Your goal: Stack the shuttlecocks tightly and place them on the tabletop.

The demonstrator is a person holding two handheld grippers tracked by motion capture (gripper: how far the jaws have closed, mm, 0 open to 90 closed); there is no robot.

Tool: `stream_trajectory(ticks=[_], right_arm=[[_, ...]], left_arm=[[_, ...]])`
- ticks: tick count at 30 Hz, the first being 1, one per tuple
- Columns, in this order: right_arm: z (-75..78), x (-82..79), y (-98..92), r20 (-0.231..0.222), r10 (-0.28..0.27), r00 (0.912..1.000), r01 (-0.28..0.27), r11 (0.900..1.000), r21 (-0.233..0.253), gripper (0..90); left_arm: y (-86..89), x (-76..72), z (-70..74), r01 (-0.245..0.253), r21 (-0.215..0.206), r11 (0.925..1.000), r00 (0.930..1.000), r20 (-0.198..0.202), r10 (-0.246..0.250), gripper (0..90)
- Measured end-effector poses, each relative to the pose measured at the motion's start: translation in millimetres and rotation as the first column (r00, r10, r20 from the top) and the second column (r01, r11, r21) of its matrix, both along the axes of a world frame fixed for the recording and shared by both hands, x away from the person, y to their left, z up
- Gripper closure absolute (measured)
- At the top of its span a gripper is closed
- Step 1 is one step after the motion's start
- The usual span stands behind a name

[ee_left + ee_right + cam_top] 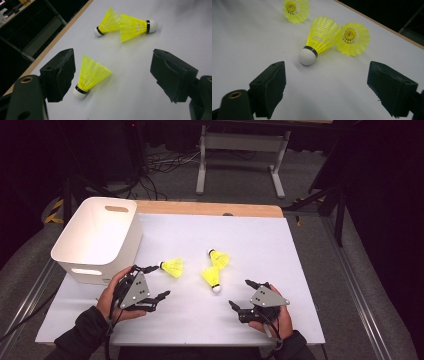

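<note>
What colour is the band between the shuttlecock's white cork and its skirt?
Black, on the nearest shuttlecock, clearest in the right gripper view.

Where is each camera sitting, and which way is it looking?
High view: sits above the person's side, looking forward and down on the white table, the white bin, both hands and both open grippers.
Left gripper view: rides on the left gripper, looking along its black jaws at the nearest shuttlecock.
Right gripper view: rides on the right gripper, facing the white-tipped shuttlecock.
Shared: all views show three yellow shuttlecocks.
</note>
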State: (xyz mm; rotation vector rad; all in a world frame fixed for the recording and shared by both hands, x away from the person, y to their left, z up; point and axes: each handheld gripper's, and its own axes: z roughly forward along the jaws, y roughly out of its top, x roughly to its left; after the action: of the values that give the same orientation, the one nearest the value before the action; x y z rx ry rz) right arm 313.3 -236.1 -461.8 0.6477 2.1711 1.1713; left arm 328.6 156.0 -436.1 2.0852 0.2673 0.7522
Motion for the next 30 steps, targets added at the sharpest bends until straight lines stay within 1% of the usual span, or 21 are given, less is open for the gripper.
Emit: stream_trajectory(ticks=[1, 2, 4, 6, 10, 12, 13, 15, 18, 20, 21, 22, 24, 25, 28, 30], right_arm=[[0.1, 0.3, 0.5, 0.0, 0.001, 1.0, -0.001, 1.0, 0.0, 16.3], [0.2, 0.7, 0.8, 0.0, 0.001, 1.0, -0.001, 1.0, 0.002, 16.3], [0.1, 1.2, 1.5, 0.001, 0.001, 1.0, -0.001, 1.0, 0.004, 16.3], [-0.2, 1.5, 1.8, -0.001, 0.0, 1.0, 0.0, 1.0, -0.001, 16.3], [-0.5, 0.8, 3.0, -0.006, -0.003, 1.0, 0.003, 1.0, -0.002, 16.3], [-0.9, 1.0, 3.8, -0.01, -0.003, 0.9999, 0.003, 1.0, -0.002, 16.1], [-1.2, 1.2, 4.1, -0.009, -0.004, 1.0, 0.004, 1.0, -0.005, 15.9], [-1.6, 1.3, 4.4, -0.011, -0.004, 0.9999, 0.004, 1.0, -0.006, 15.5], [-2.2, 1.6, 4.7, -0.014, -0.006, 0.9999, 0.006, 1.0, -0.004, 14.9], [-2.2, 1.8, 4.6, -0.012, -0.008, 0.9999, 0.008, 1.0, -0.001, 14.6], [-2.2, 2.0, 4.4, -0.012, -0.01, 0.9999, 0.01, 1.0, -0.001, 14.6], [-2.2, 2.0, 4.4, -0.012, -0.01, 0.9999, 0.01, 1.0, -0.001, 14.6], [-2.2, 2.2, 4.4, -0.012, -0.014, 0.9998, 0.014, 1.0, -0.001, 14.1], [-2.3, 2.1, 4.4, -0.012, -0.015, 0.9998, 0.015, 1.0, -0.001, 14.1], [-2.1, 2.2, 4.9, -0.014, -0.012, 0.9998, 0.012, 1.0, -0.002, 14.1], [-1.9, 2.3, 5.6, -0.016, -0.007, 0.9998, 0.007, 1.0, -0.008, 14.3]], left_arm=[[2.8, -1.6, -2.0, -0.006, -0.001, 1.0, 1.0, 0.0, 0.006, 20.0], [6.8, -3.3, -3.9, -0.004, -0.015, 0.9999, 1.0, -0.009, 0.004, 19.7], [13.5, -5.5, -6.6, -0.009, -0.04, 0.9992, 0.9999, -0.014, 0.008, 19.6], [19.4, -7.6, -8.9, -0.014, -0.054, 0.9984, 0.9997, -0.023, 0.013, 19.1], [28.9, -11.7, -13.4, -0.015, -0.066, 0.9977, 0.9993, -0.034, 0.013, 18.2], [33.8, -13.6, -16.6, -0.019, -0.076, 0.9969, 0.9987, -0.048, 0.015, 17.9], [36.6, -14.7, -18.1, -0.021, -0.079, 0.9966, 0.9987, -0.048, 0.017, 17.9], [42.7, -17.3, -22.3, -0.033, -0.102, 0.9943, 0.9981, -0.054, 0.028, 17.9], [51.6, -20.2, -26.1, -0.042, -0.113, 0.9927, 0.9975, -0.062, 0.035, 17.4], [59.5, -22.2, -29.0, -0.057, -0.136, 0.9891, 0.9958, -0.079, 0.046, 17.4], [63.5, -23.4, -30.9, -0.066, -0.137, 0.9883, 0.9947, -0.088, 0.054, 17.0], [63.5, -23.4, -30.9, -0.066, -0.137, 0.9883, 0.9947, -0.088, 0.054, 16.7], [71.0, -25.5, -33.9, -0.081, -0.128, 0.9884, 0.9931, -0.094, 0.07, 16.3], [75.3, -27.3, -35.5, -0.093, -0.131, 0.9871, 0.9916, -0.102, 0.08, 16.0], [85.8, -31.2, -37.7, -0.115, -0.136, 0.9841, 0.9889, -0.109, 0.101, 15.2], [92.1, -32.8, -39.1, -0.127, -0.146, 0.981, 0.9869, -0.117, 0.11, 14.5]])
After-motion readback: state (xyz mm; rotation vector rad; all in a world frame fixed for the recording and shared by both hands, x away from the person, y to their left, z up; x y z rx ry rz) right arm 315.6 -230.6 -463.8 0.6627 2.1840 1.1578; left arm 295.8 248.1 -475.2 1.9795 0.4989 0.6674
